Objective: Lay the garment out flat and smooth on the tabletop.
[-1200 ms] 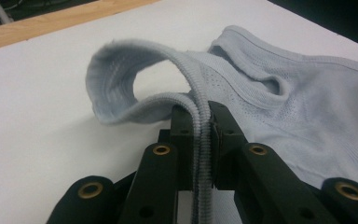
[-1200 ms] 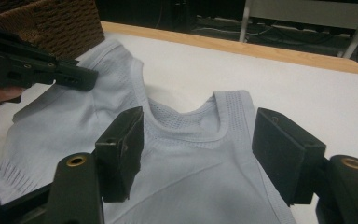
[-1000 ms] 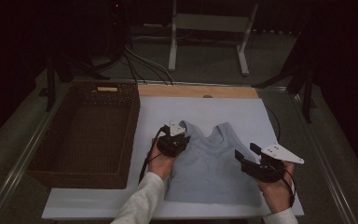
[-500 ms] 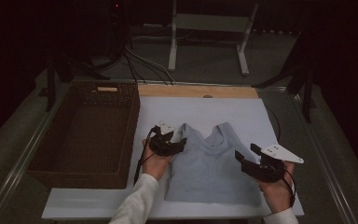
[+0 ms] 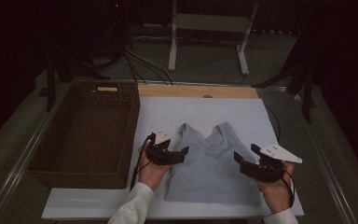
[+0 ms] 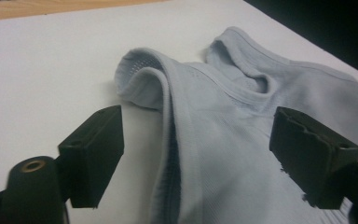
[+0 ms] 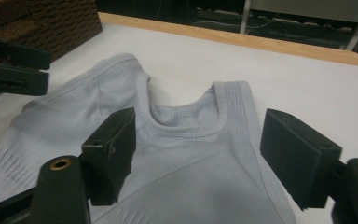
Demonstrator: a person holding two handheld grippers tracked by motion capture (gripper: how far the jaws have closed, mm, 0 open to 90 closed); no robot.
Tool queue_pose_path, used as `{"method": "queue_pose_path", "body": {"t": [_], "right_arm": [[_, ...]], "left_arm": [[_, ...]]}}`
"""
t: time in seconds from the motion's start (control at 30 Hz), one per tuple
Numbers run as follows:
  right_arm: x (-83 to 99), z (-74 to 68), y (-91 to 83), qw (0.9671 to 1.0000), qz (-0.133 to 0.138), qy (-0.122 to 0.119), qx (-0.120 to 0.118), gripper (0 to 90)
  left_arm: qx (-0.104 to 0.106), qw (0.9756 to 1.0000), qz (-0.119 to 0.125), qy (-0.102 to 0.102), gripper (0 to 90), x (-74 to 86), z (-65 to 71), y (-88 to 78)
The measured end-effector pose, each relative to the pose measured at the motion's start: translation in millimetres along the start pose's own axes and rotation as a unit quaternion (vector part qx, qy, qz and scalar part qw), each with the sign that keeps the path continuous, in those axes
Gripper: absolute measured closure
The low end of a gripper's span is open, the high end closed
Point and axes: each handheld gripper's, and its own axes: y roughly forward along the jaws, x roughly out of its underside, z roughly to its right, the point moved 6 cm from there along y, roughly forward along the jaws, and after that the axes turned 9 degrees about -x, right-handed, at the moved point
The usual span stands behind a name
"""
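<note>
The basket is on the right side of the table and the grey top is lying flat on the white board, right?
Not quite. The basket is on the left side of the table, as the high view shows. The rest is right: the grey top does lie flat on the white board.

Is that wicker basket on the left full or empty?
Empty: the high view shows the basket with a bare woven bottom; the grey top lies outside on the white board.

White table (image 5: 242, 114) w/ grey tank top (image 5: 212, 163) flat, wicker basket (image 5: 86, 133) at left.
</note>
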Motion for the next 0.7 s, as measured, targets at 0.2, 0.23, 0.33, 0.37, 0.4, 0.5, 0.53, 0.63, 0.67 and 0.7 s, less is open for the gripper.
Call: {"method": "queue_pose_path", "body": {"t": [0.2, 0.23, 0.33, 0.37, 0.4, 0.5, 0.53, 0.63, 0.67, 0.7], "right_arm": [[1.6, 1.1, 1.3, 1.0000, 0.001, 0.002, -0.003, 22.5], [2.4, 1.5, 1.5, 1.0000, 0.001, 0.003, -0.002, 21.7], [3.2, 1.8, 1.9, 1.0000, 0.000, 0.003, -0.003, 21.2], [3.7, 2.1, 2.1, 1.0000, 0.000, 0.004, -0.003, 21.0], [4.3, 2.5, 2.3, 1.0000, -0.001, 0.005, -0.005, 20.8], [6.8, 4.4, 3.6, 1.0000, -0.003, 0.007, -0.005, 20.2], [7.7, 5.4, 4.0, 0.9999, -0.004, 0.009, -0.005, 20.1], [12.1, 9.2, 4.4, 0.9999, -0.006, 0.014, -0.005, 19.7], [12.1, 9.2, 4.4, 0.9999, -0.006, 0.014, -0.005, 19.7], [15.1, 11.3, 4.2, 0.9998, -0.010, 0.016, -0.004, 19.5]], "left_arm": [[0.013, 0.9998, 0.010, -0.008, 14.3, 2.1, 4.1, -7.8], [0.014, 0.9998, 0.011, -0.005, 14.3, 3.2, 5.5, -9.8], [0.017, 0.9998, 0.010, -0.006, 14.4, 4.6, 7.0, -11.5], [0.018, 0.9997, 0.011, -0.006, 14.4, 5.3, 7.8, -12.3], [0.021, 0.9997, 0.011, -0.006, 14.7, 6.1, 8.7, -13.1], [0.027, 0.9996, 0.010, -0.004, 15.2, 8.7, 11.5, -15.7], [0.028, 0.9996, 0.010, -0.002, 15.3, 9.6, 12.4, -16.6], [0.034, 0.9994, 0.007, 0.003, 15.8, 14.3, 17.3, -19.8], [0.034, 0.9994, 0.007, 0.003, 15.9, 14.3, 17.3, -19.8], [0.038, 0.9992, 0.006, 0.004, 16.2, 17.4, 19.8, -21.4]]}}
